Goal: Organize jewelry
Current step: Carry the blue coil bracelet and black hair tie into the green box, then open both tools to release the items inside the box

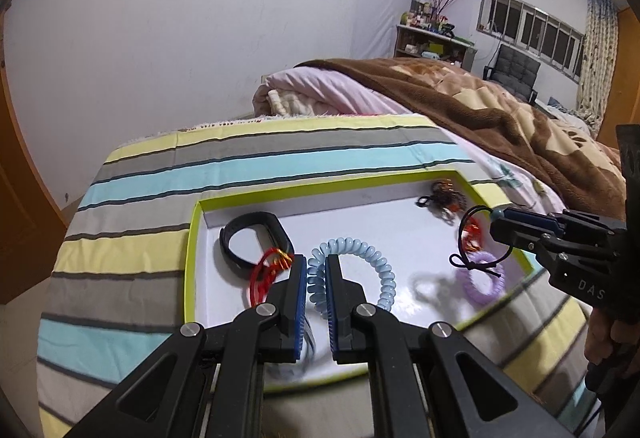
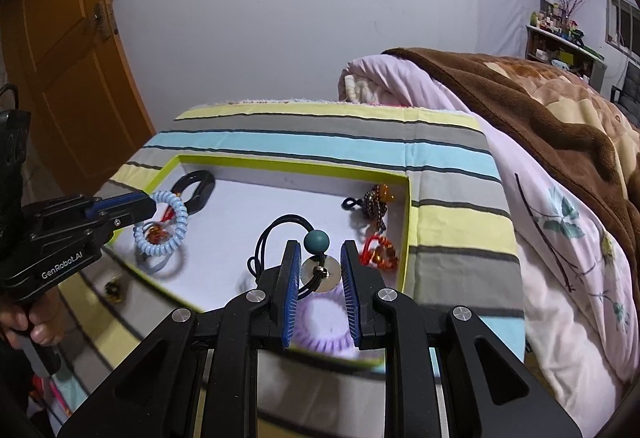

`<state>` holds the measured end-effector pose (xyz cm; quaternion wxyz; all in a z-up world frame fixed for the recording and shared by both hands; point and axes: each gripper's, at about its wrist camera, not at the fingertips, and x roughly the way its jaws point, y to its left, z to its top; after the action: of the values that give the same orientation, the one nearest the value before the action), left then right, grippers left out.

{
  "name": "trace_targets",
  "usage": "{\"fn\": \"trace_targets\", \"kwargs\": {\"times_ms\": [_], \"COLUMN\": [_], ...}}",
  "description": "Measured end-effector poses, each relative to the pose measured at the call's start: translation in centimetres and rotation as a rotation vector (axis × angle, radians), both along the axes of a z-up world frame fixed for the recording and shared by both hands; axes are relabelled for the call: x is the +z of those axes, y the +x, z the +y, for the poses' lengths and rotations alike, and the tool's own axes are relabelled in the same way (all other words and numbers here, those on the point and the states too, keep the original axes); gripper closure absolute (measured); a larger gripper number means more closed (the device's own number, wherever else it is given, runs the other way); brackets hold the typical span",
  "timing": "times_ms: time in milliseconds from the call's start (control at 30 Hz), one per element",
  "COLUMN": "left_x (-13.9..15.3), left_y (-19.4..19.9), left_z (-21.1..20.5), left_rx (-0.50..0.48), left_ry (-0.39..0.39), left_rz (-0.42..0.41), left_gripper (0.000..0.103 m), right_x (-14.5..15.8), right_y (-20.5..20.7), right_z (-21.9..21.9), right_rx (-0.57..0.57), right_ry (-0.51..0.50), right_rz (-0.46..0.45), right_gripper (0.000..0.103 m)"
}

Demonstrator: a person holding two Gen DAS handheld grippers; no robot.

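A shallow white tray with a lime rim [image 1: 192, 238] [image 2: 406, 238] lies on a striped cushion. My left gripper [image 1: 317, 270] [image 2: 154, 204] is shut on a light blue spiral hair tie [image 1: 360, 270] [image 2: 162, 226] and holds it just above the tray. My right gripper [image 2: 320, 258] [image 1: 496, 226] is shut on a black cord tie with a teal bead [image 2: 316, 240] [image 1: 476, 242], above a purple spiral tie [image 2: 320, 330] [image 1: 484, 278]. A black band [image 1: 256, 238] [image 2: 196, 186] and a red string bracelet [image 1: 268, 270] lie at the tray's left.
A dark beaded piece [image 1: 444, 198] [image 2: 374, 206] and a red charm bracelet [image 2: 378, 252] lie at the tray's far right. A small dark item [image 2: 113, 290] lies on the striped cushion [image 1: 240, 154] outside the tray. A brown blanket [image 1: 500, 106] is heaped at right.
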<state>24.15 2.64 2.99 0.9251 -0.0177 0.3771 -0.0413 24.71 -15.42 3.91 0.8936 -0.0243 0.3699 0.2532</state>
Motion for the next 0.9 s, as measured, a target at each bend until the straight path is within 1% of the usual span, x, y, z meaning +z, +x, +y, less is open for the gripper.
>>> {"fn": "trace_targets", "kwargs": {"times_ms": [133,367,500,633,700,767,900], "left_x": [-1.1,-2.7,-3.0,-3.5,-3.6,-3.5,-3.1], "left_y": [1.9,3.5,3.7,3.7,3.7,3.6,3.2], "left_z": [0.4,0.4,0.0,-0.3,-0.3,-0.3,-0.6], "left_rx": [0.014,0.013,0.001,-0.004,-0.006,-0.008,-0.024], "left_ry": [-0.003,0.007,0.02,0.019,0.02,0.018,0.005], "left_rz": [0.027,0.065,0.071,0.087,0.089,0.088,0.073], "left_gripper": [0.094,0.094,0.094,0.094,0.094,0.094,0.094], "right_x": [-0.9,-2.6,-3.0,-3.1,-3.1,-3.0,-2.6], "right_y": [1.7,3.4,3.6,3.5,3.3,3.1,2.5], "right_z": [0.6,1.3,1.7,2.1,2.1,2.1,2.1], "right_rx": [-0.006,-0.006,0.008,0.015,0.014,0.014,0.018], "right_ry": [-0.015,-0.04,-0.055,-0.079,-0.09,-0.088,-0.084], "right_rz": [0.018,0.064,0.074,0.065,0.057,0.053,0.04], "right_gripper": [0.082,0.082,0.082,0.081,0.08,0.076,0.076]}}
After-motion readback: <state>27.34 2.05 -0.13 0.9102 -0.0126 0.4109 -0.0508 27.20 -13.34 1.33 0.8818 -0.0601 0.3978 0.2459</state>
